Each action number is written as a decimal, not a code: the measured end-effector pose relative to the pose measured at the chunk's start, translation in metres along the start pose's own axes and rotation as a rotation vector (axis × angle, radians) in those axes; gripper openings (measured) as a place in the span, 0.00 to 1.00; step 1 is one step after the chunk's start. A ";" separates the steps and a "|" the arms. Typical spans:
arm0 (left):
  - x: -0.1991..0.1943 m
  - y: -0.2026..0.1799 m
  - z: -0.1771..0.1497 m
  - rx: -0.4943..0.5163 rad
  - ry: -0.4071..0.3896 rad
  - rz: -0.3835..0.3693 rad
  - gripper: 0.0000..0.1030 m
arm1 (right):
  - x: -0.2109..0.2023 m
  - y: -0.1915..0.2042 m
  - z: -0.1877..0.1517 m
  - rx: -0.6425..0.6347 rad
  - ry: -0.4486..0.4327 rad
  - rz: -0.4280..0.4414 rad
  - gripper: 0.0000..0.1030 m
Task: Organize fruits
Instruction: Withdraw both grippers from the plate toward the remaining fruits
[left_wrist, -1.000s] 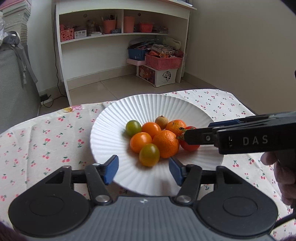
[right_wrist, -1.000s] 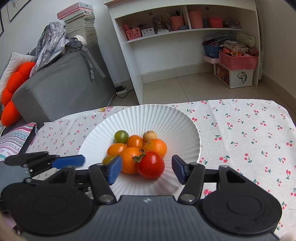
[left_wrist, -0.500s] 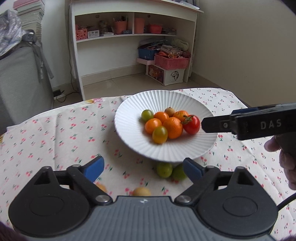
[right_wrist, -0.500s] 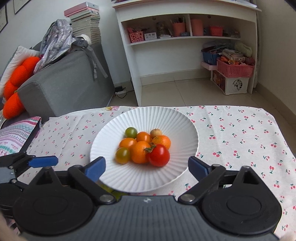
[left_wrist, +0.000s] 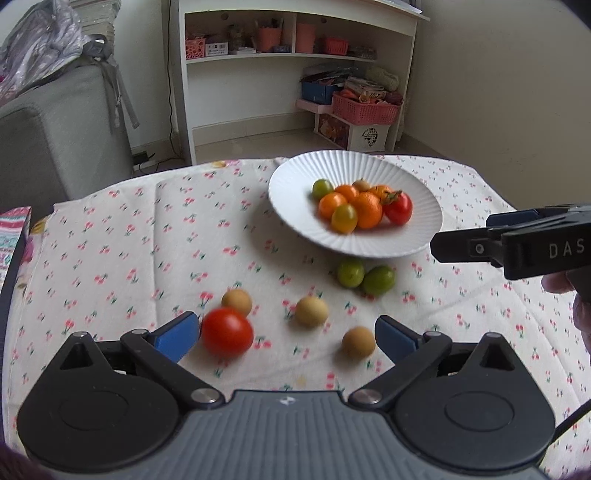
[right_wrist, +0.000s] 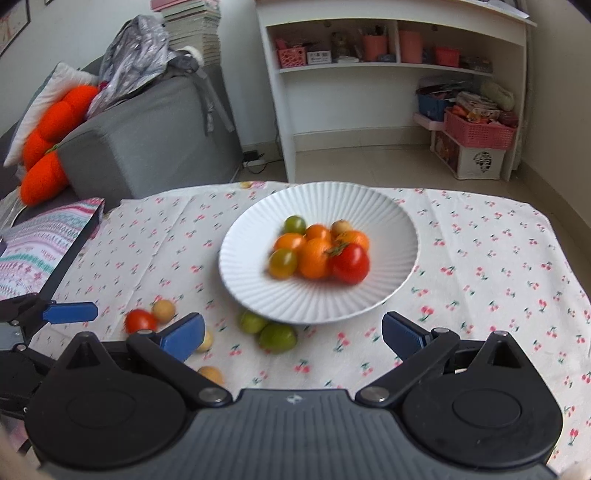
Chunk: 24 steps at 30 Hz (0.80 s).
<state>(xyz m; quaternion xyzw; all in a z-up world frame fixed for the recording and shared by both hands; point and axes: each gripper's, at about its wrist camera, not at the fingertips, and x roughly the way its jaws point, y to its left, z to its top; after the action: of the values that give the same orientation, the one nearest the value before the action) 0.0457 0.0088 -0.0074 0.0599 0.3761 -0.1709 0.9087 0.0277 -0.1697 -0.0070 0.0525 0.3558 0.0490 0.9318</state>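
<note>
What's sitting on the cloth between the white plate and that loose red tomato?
In the left wrist view, only bare cherry-print cloth and one small tan fruit, right beside the red tomato, lie short of the white plate.

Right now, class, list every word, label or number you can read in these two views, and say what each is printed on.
"DAS": white letters on the side of the right hand-held gripper, seen in the left wrist view.
White label box on the shelf: print too small to read.
White storage box under the pink basket: a dark emblem, no legible words.
Stacked books: spines too blurred to read.
</note>
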 end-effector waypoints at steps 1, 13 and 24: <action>-0.001 0.001 -0.003 -0.001 0.000 0.003 0.85 | -0.001 0.002 -0.003 -0.004 0.002 0.005 0.99; 0.003 0.025 -0.039 -0.016 0.043 0.010 0.85 | 0.011 0.014 -0.038 -0.035 0.077 -0.011 0.99; 0.019 0.042 -0.056 -0.058 0.050 0.020 0.85 | 0.022 0.020 -0.057 -0.029 0.095 -0.004 0.99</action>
<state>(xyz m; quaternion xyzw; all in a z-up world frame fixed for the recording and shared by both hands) 0.0362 0.0563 -0.0615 0.0414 0.4027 -0.1492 0.9021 0.0052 -0.1438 -0.0608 0.0358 0.3990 0.0550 0.9146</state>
